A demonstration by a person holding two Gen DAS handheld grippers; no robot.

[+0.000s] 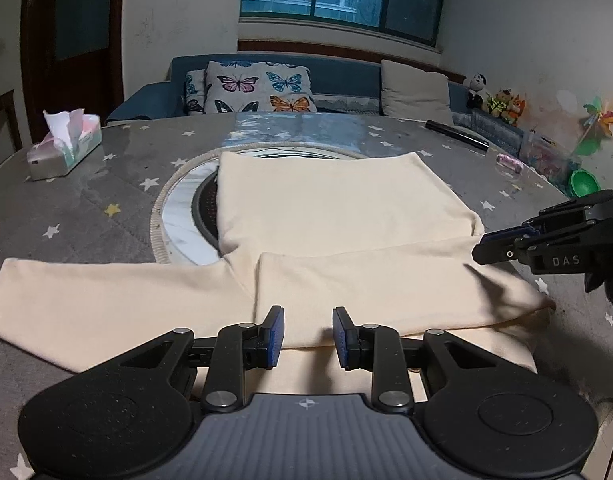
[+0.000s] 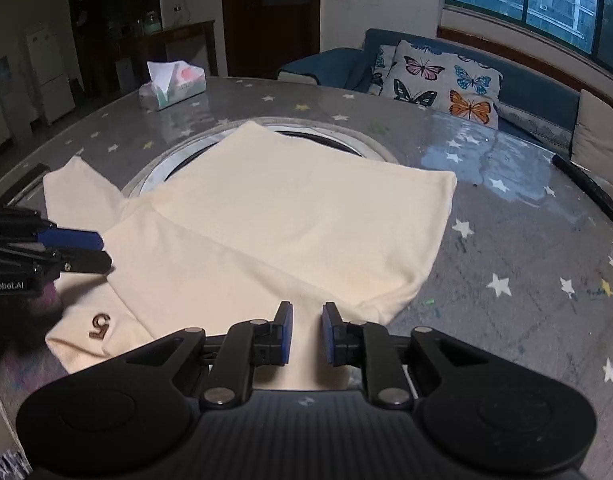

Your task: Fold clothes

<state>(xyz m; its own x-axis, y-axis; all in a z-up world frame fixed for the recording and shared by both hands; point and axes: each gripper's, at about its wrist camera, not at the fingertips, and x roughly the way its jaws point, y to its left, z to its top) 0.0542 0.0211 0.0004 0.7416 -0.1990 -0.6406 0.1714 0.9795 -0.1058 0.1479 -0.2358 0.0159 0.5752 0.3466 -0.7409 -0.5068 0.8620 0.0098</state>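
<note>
a cream-coloured soft cotton garment (image 1: 346,208) is spread flat on the round grey star-patterned table (image 1: 86,216), its body lying over the ringed round inset at the table's middle (image 1: 174,184). one sleeve (image 1: 106,300) is stretched out to the left, while the other side is seen laid across the body in a diagonal layer (image 2: 242,248); a small brown embroidered mark (image 2: 99,326) shows near the front edge. the scene would fit a fold partly made or one being opened out again, and which cannot be told.

the folded layer could be dragged askew if only its upper sheet were pinched, since the cloth is limp and the table's glossy cover offers little hold. the outstretched sleeve, lying near the table's edge, could slip off if the body were pulled away from it.

the left gripper (image 1: 307,330) is held with its blue pads parted by a moderate gap, above the garment's near edge, with nothing between them. the right gripper (image 2: 307,331) is likewise parted, a little narrower, over the garment's near hem and empty; contact with the cloth cannot be told.
</note>
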